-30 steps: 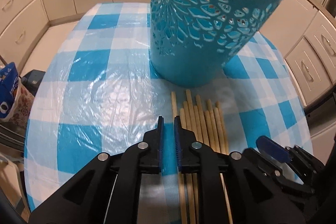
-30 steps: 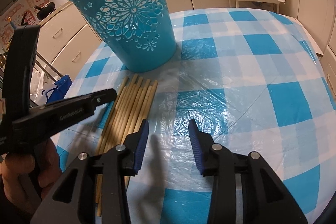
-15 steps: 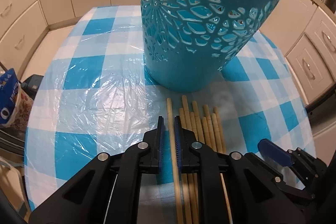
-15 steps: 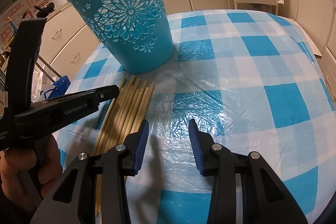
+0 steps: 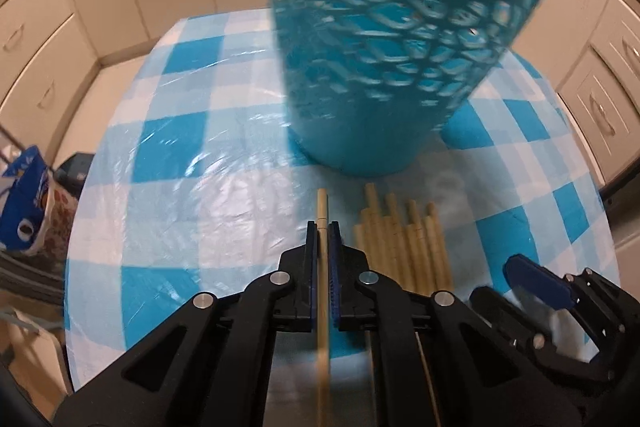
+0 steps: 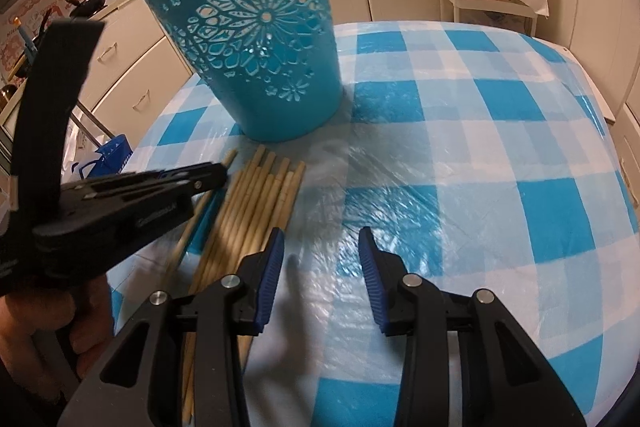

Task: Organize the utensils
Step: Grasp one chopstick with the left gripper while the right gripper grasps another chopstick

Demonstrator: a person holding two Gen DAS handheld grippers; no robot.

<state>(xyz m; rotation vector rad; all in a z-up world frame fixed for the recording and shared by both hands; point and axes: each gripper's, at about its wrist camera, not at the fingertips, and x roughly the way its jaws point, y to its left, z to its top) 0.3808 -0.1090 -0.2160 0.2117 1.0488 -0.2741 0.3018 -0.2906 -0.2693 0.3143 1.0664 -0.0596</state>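
Clearly, one chopstick [image 5: 322,211] is clamped between the blue pads of the left gripper [image 5: 322,227], whose jaws are closed narrow on it. Its tip is seen past the pads, pointing toward the bin [image 5: 384,75], and it is held apart from the bundle [image 5: 404,243], which is laid flat on the checked cloth [image 5: 180,147] just to its right. In the right wrist view the left gripper [image 6: 222,177] is found at the left, with a hand [image 6: 48,331] below it. The bundle [image 6: 256,203] is placed just before the bin [image 6: 256,51], near its base. The right gripper [image 6: 322,247] is kept half open above the cloth [image 6: 480,155]; its jaws have just been closing a little, and nothing is held between them.
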